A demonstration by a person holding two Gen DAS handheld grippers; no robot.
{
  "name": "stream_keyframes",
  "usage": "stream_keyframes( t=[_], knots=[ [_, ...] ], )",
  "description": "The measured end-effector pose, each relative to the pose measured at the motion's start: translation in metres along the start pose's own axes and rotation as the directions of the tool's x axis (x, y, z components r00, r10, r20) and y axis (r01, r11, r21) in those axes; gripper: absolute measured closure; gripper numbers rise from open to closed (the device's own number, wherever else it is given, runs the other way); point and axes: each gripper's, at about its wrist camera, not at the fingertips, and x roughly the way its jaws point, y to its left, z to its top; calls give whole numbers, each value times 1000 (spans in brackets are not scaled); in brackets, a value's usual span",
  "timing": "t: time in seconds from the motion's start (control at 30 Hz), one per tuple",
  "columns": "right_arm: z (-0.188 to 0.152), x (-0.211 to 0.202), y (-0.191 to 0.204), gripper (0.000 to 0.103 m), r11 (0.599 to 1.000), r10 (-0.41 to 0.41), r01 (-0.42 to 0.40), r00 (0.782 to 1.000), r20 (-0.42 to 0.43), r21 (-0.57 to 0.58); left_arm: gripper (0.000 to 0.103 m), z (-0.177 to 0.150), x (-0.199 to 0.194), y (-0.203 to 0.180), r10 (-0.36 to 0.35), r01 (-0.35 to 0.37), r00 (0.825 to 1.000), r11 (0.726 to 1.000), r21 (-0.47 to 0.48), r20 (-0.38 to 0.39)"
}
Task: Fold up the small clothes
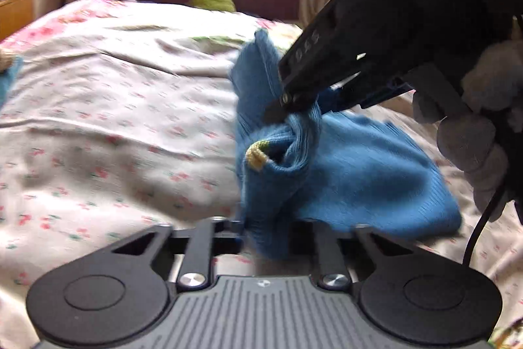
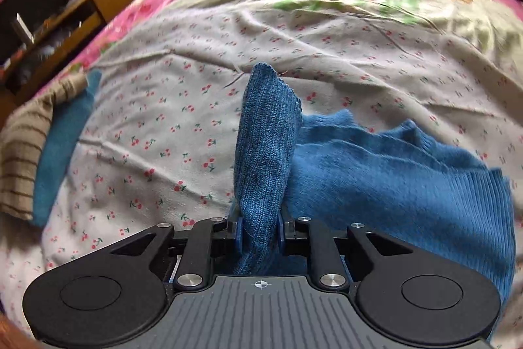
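- One blue knit garment (image 1: 343, 165) in the left wrist view, bunched on the bed (image 1: 114, 107), with one yellow-green trim patch at a rolled edge.
- Left gripper (image 1: 261, 228): jaws drawn close, a fold of the blue knit pinched between them at the bottom centre.
- Right gripper (image 1: 278, 107) enters from upper right, tilted down, its tip clamped on a twist of the same garment; one grey-gloved hand (image 1: 470, 133) holds it.
- One green cloth (image 1: 212, 0) lies far off by the headboard.
- Right wrist view: one blue garment (image 2: 392, 169), one flap standing upright between the right gripper's (image 2: 260, 228) narrowed jaws, the rest spread to the right on the bed (image 2: 163, 120).
- One striped beige cloth (image 2: 26, 146) and one teal piece (image 2: 62, 146) lie together at the left edge, well apart from the garment.
- One wooden shelf unit (image 2: 81, 12) stands beyond the bed.
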Motion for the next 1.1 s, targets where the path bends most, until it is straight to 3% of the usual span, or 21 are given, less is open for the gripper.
stream_keyframes(
  t=[0.17,0.3,0.43,0.5,0.6,0.73,0.87,1.1],
  knots=[
    [-12,-30,-53,86,990,51,-61,995,86,125,78,15,1,-41,-51,51,999,996,75,-7],
    [-19,-63,-97,86,967,90,-133,976,199,218,78,30,6,-83,-109,107,994,981,161,5],
    [-44,-73,-144,86,930,65,-158,959,276,331,78,29,18,-124,-133,130,991,955,266,-5],
    [-65,-60,-170,86,899,31,-144,963,268,414,78,22,35,-138,-135,147,989,947,287,-59],
    [-93,-42,-196,85,839,40,-180,962,272,513,78,5,60,-152,-115,157,982,937,312,-149],
    [-120,-29,-215,84,768,108,-300,931,347,566,78,-4,68,-162,-80,138,982,921,364,-169],
    [-112,-31,-220,79,778,132,-320,924,358,541,78,3,74,-164,-59,120,983,922,368,-173],
    [-96,-27,-214,73,826,94,-255,942,323,502,78,-4,73,-183,-25,92,988,893,441,-156]
  ],
)
